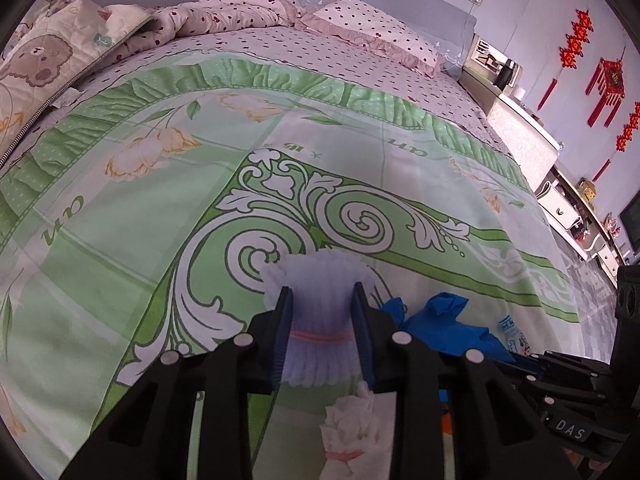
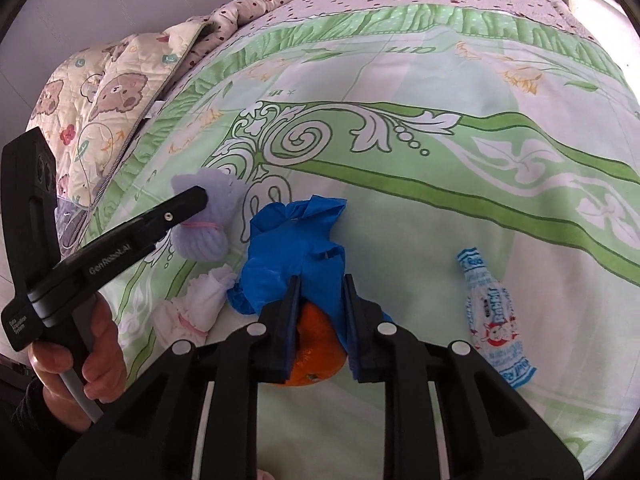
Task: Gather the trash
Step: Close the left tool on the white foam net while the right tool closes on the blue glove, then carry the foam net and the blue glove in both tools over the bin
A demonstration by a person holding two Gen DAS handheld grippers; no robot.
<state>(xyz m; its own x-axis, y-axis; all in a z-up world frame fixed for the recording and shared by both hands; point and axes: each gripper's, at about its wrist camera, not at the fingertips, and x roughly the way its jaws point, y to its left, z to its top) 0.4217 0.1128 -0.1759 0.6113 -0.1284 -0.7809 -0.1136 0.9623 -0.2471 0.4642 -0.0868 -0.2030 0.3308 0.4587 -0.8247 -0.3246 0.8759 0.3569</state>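
Foam nets point(image 1: 320, 320) two, blue bag point(image 2: 296, 248) one, wrapper point(image 2: 494, 316) one

Orange fruit point(image 2: 316, 354) half under blue bag point(image 2: 296, 252)

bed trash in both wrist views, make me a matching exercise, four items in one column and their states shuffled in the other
Items:
1. pale lilac foam net tied with a pink band
2. crumpled blue plastic bag
3. white and blue printed snack wrapper
4. white foam net tied with a pink band

States:
A. lying free, right of the right gripper
B. squeezed between the left gripper fingers
C. lying free between the two grippers
D. draped over an orange fruit, pinched by the right fingers

Pairs: 1-B, 2-D, 3-A, 4-C
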